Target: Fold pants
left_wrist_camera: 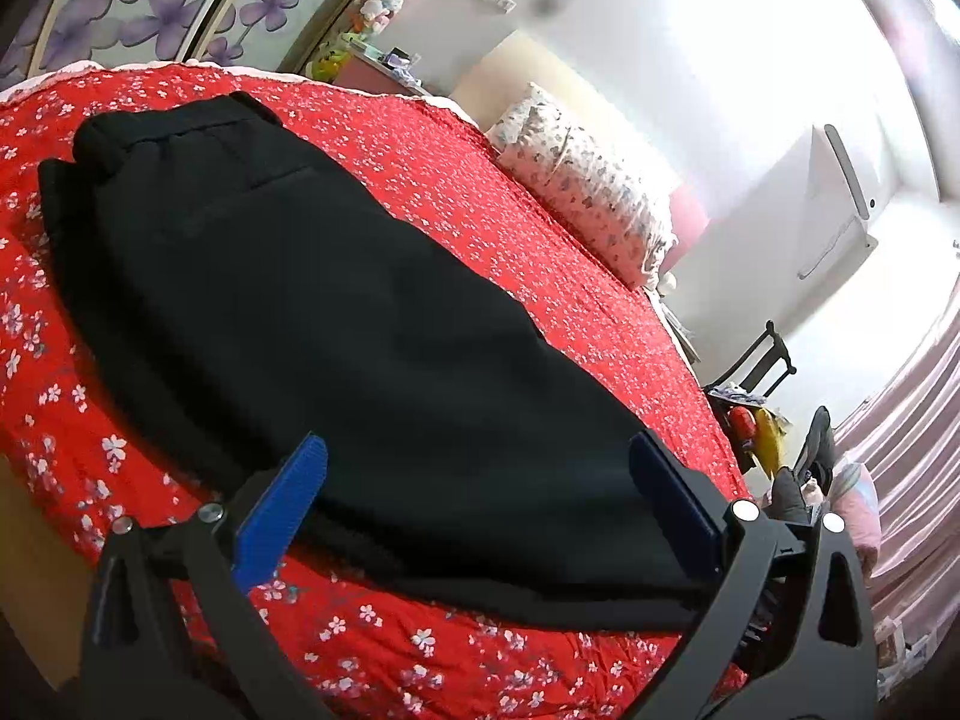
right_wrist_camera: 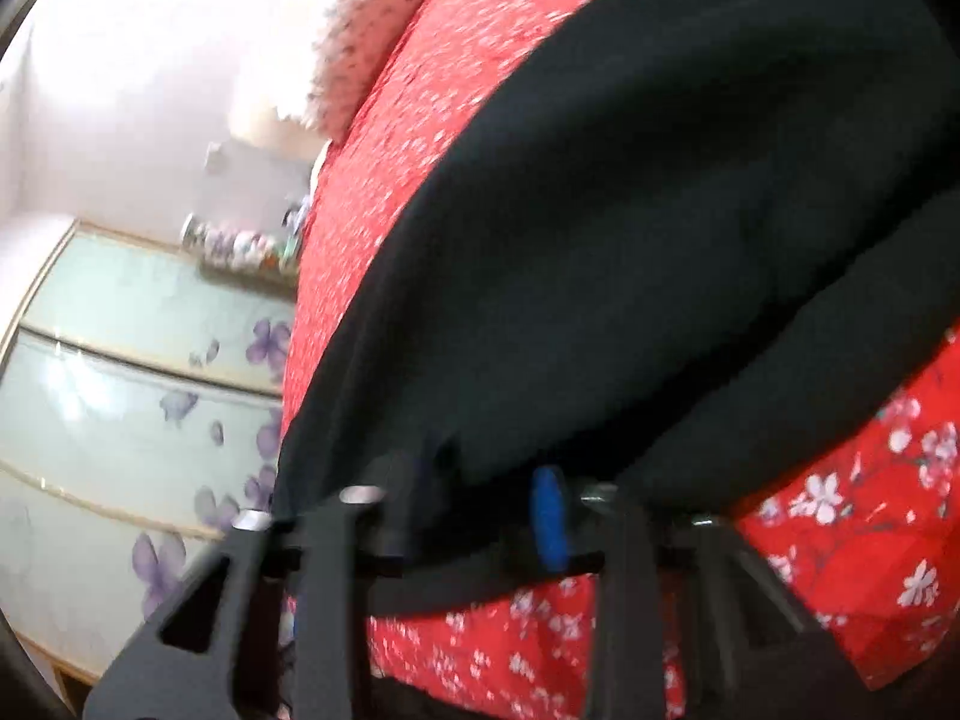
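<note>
From the left wrist, the left tongs (left_wrist_camera: 477, 483) stand spread wide over the near end of the black pants (left_wrist_camera: 336, 324) lying on the red flowered bedspread (left_wrist_camera: 540, 252) — from the right wrist, the right tongs (right_wrist_camera: 486, 510) pinch the pants' (right_wrist_camera: 630, 240) edge.
</note>
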Tool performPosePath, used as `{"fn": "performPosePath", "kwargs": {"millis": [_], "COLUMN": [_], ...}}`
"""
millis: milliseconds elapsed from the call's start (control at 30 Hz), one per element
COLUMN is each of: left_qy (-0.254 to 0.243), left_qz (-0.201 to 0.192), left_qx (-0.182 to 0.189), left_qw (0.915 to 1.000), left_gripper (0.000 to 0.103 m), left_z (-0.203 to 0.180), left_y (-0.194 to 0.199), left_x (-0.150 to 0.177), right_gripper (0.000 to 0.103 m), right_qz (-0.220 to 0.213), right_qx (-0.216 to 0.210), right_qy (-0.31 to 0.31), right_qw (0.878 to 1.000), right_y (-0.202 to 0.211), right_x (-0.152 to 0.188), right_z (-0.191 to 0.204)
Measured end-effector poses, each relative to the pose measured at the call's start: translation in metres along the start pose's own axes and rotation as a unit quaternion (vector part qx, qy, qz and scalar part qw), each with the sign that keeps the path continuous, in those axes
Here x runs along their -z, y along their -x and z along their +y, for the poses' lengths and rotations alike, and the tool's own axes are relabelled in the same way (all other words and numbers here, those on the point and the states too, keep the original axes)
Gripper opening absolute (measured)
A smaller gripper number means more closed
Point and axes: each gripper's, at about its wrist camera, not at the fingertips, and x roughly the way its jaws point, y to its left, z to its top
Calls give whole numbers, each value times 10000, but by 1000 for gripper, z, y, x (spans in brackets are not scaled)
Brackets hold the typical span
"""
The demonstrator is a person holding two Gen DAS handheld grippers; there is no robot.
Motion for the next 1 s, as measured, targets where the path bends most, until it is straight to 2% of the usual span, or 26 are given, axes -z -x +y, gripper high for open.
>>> {"fn": "performPosePath", "kwargs": {"millis": [133,200,367,500,600,767,933,1000], "left_qy": [160,301,733,1257,1619,2327,2327,2280], "left_qz": [-46,-59,32,-59,-59,-54,102,171], "left_qx": [52,86,241,295,238,360,434,309], "left_qw": [9998,9995,9970,9916,9865,9719,9715,9730], "left_gripper": [101,101,101,101,100,99,95,94], "left_z": [7,13,26,56,85,125,126,124], "left_y": [6,8,13,34,44,50,37,27], "left_x": [-3,-5,-11,-31,-48,-65,-74,-78], "right_gripper": [4,4,4,4,4,4,4,4], "right_qz": [-321,-400,-241,-351,-342,-300,-275,-271], "right_qx": [-556,-663,9,246,170,81,39,36], "right_qy": [401,652,846,1327,1317,1267,1230,1232], "right_qw": [9971,9949,9961,9902,9906,9914,9920,9920], "right_y": [23,32,16,8,4,9,17,19], "right_x": [12,20,21,23,20,20,23,24], "right_z": [3,7,-10,-1,-1,-9,-14,-13]}}
